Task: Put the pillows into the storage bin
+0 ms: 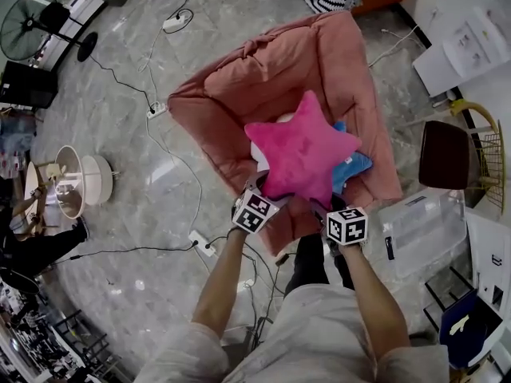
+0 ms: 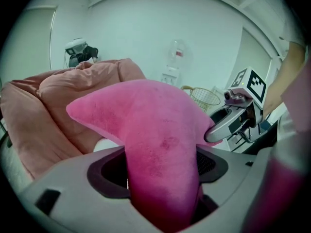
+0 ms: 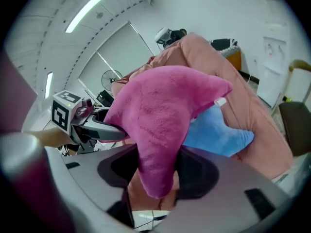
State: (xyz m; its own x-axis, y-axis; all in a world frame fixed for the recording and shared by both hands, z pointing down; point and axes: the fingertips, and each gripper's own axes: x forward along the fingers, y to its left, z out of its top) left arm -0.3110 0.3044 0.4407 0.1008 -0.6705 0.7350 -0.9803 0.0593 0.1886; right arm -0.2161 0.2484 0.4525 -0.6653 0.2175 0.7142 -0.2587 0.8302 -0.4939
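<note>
The pink star pillow [image 1: 303, 146] hangs mid-frame over the salmon beanbag [image 1: 335, 54], with the left gripper [image 1: 259, 191] and right gripper [image 1: 321, 206] each pinching one of its lower points, and it looks light and squishy, so grabbing those plush tips deep should hold fine.

You have even, moderately bright room light. In the right gripper view a ceiling strip light [image 3: 89, 9] burns out to white. In the head view the polished floor [image 1: 112, 126] throws back pale glare patches. All three views bend hard toward dark, rounded corners. Close to the lens in both gripper views the pink pillow [image 2: 160, 144] goes soft, and its lower part is darker in shadow.
</note>
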